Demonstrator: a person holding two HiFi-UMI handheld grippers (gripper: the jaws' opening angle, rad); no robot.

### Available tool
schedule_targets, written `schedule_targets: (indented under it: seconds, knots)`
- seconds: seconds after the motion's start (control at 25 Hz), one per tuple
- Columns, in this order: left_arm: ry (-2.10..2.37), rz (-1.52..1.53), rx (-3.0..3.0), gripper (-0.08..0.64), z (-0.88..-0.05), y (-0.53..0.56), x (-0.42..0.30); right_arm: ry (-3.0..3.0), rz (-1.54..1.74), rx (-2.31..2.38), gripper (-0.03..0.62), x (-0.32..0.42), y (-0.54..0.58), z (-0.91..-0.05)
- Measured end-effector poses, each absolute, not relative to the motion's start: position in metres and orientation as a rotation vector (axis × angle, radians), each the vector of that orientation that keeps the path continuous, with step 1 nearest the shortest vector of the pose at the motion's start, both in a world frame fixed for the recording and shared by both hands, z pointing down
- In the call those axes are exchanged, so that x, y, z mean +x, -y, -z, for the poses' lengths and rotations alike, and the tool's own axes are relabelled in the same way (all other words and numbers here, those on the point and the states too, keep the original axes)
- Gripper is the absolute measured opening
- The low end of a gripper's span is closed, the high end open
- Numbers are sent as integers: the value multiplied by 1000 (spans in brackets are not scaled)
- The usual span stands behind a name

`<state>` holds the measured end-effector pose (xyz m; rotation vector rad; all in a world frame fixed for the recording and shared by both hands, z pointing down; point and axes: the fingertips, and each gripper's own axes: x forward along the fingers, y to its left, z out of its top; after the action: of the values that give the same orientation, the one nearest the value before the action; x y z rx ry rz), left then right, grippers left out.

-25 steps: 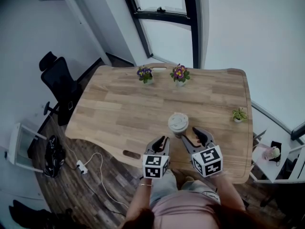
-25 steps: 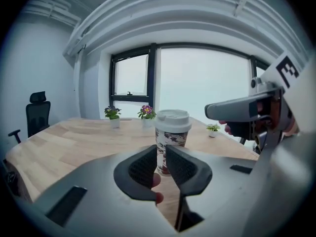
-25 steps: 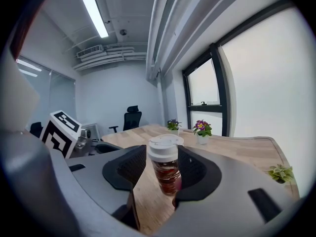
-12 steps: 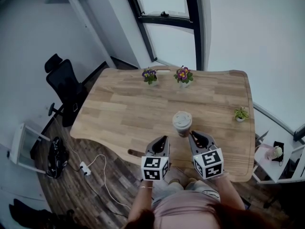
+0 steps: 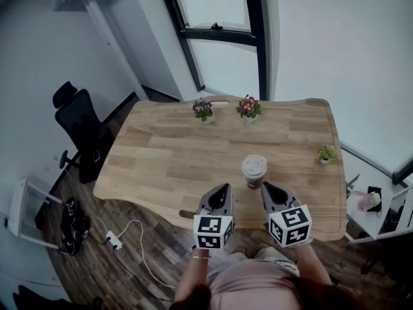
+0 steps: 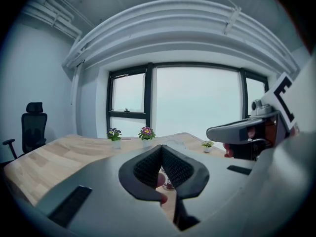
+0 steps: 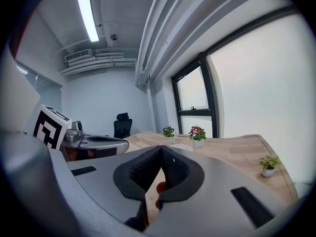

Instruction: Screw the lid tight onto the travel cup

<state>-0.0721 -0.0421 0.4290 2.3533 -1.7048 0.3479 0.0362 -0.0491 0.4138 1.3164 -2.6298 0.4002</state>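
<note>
Wooden table (image 5: 161,147) bearing travel cup (image 5: 253,179), lid (image 5: 254,165) on top. Left gripper (image 5: 224,187), right gripper (image 5: 265,185) both closed, empty, near cup. Seemingly between grips; next calls for reopening jaws, clamping cup, twisting lid.

A wooden tabletop (image 5: 168,147) stood by a big window (image 5: 219,18). A black office chair (image 5: 80,131) sat on the dark wood floor (image 5: 148,250).

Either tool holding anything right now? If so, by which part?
Nothing is held. The left tool and right tool are both shut with nothing between their jaws. The travel cup, lid on, stands on the table ahead of them.
</note>
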Motion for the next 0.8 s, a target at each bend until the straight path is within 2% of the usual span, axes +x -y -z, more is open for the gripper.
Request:
schedule_targets:
  seconds: [0.8]
  knots:
    - [1477,-271,2577,3,-395,25,-51,2560,-386,1462,0,30,39,-388]
